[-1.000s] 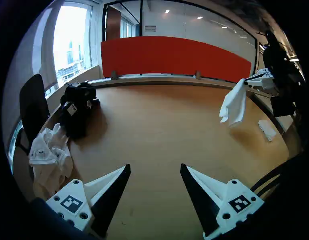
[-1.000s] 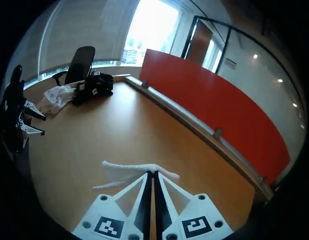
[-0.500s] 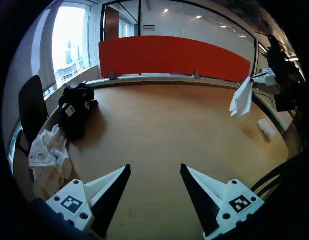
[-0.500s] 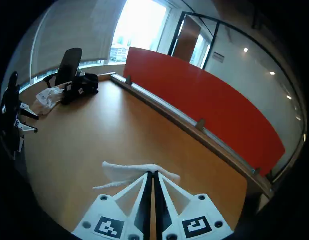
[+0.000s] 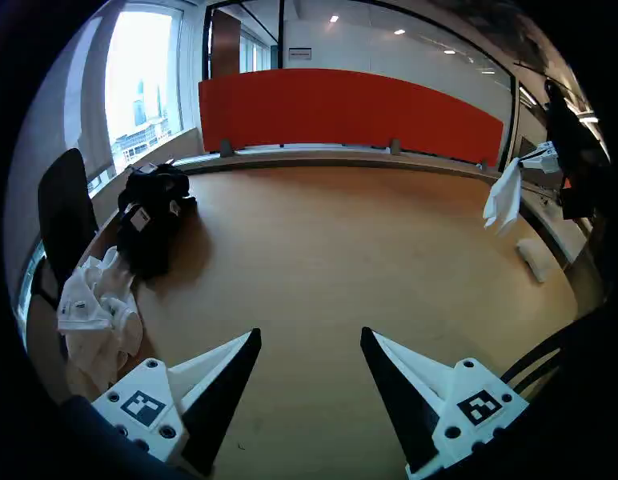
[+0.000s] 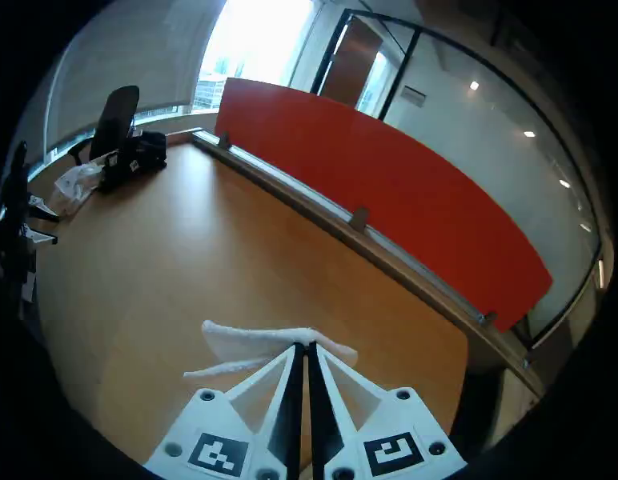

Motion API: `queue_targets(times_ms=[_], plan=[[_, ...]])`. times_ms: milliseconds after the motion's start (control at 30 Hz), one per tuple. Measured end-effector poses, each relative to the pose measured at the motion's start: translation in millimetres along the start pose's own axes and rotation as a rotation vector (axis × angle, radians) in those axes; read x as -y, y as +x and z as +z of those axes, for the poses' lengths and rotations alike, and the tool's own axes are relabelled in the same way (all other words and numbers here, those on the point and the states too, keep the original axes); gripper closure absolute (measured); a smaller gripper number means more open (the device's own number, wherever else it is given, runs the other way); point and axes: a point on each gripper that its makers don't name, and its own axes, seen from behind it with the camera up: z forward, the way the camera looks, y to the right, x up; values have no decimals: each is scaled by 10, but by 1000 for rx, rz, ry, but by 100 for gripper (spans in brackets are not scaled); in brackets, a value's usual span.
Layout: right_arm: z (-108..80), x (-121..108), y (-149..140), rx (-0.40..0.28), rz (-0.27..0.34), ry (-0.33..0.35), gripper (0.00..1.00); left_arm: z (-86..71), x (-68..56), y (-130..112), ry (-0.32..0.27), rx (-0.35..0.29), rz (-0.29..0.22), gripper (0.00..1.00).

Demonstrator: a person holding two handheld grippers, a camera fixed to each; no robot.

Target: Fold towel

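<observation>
A black bag [image 5: 153, 212] sits on the wooden table [image 5: 333, 240].

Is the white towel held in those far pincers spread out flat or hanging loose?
Hanging loose. The right gripper pinches the towel at its top, and it droops bunched above the table.

I can read no words or numbers here. The markers [image 5: 143, 407] on my left gripper [image 5: 309, 334] show only black-and-white squares, and the sign [image 5: 300, 54] on the glass wall [image 5: 365, 40] is too blurred to read.
</observation>
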Motion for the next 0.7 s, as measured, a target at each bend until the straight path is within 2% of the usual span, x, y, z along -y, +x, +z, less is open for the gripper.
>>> queue_targets(times_ms=[367, 700], plan=[[-150, -452, -329, 51, 13, -67, 97, 23, -33, 34, 0, 5, 5, 8], [-218, -734, -616, 97, 22, -108, 96, 31, -85, 64, -3, 13, 22, 8]])
